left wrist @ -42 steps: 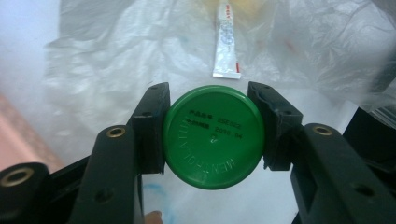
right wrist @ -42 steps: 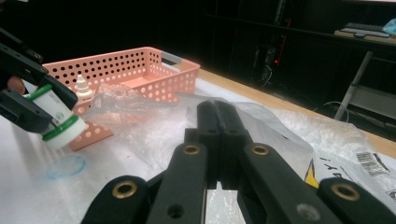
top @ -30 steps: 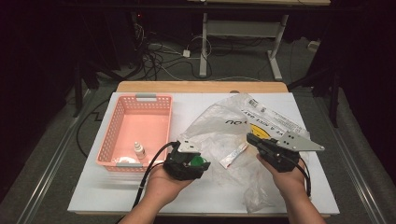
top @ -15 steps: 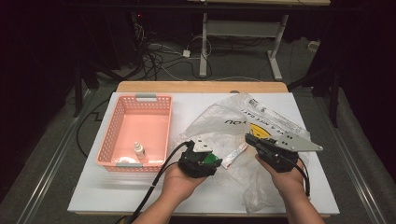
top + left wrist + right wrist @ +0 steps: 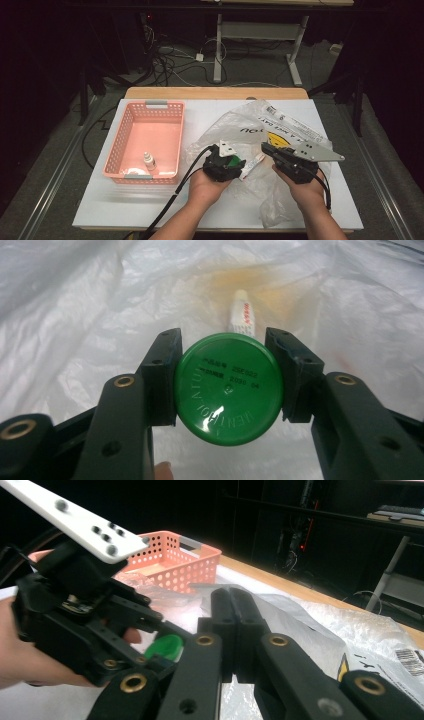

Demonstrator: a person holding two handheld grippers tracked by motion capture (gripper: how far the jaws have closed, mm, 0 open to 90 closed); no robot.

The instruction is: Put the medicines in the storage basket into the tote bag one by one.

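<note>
Plastic sheeting (image 5: 260, 135), clear and crumpled, covers the right half of the white table (image 5: 100, 210), with a printed label and black lettering on its far right part. Left of it sits a salmon-pink perforated basket (image 5: 131, 125) with grey handles, holding one small white bottle (image 5: 149, 161) near its near wall. Beyond the table's wooden far edge, cables trail across a dark floor between desk legs.

The left tongs (image 5: 229, 382) are clamped on a round green cap (image 5: 229, 389), one jaw on either side of its rim. The cap is glossy, with raised lettering round its edge and a printed date code across the middle; it hangs over the plastic near the table's middle, just right of the basket. Behind it, on the plastic, lies a small white tube (image 5: 243, 315) with red print, against a yellowish patch.

The right tongs (image 5: 234, 630) are closed on nothing, jaws pressed together, just right of the left tongs and above the plastic. In the right gripper view, the left hand (image 5: 30, 650) and its tongs block the near left, the green cap peeking out beneath.
</note>
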